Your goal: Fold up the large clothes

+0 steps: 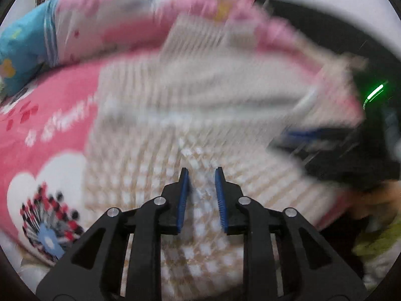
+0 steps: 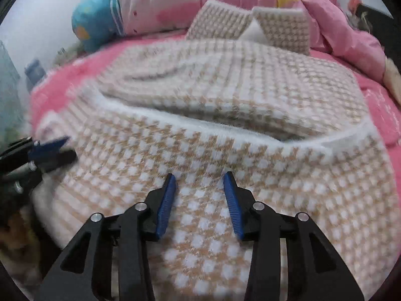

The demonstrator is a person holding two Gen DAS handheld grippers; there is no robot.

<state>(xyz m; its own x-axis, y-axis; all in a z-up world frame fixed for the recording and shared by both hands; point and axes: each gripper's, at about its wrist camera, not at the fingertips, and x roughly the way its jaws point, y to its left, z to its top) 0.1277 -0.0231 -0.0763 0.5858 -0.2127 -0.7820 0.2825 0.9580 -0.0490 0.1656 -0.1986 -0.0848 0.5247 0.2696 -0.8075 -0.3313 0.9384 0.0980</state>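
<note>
Right wrist view: checked sweater (image 2: 225, 115) lies under spread right tongs (image 2: 199, 175) (left tongs (image 1: 201, 169) also spread).

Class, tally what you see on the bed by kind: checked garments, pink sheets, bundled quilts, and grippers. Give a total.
Checked garment: 1
Pink bed sheet: 1
Pink and blue quilt: 1
Grippers: 2, left gripper and right gripper
Total: 5

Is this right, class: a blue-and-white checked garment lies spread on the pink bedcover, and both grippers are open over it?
One detail is wrong: the checked garment is beige and white, not blue, as the right wrist view shows. It does lie on the pink bedcover, with the left gripper and right gripper open over it.
</note>
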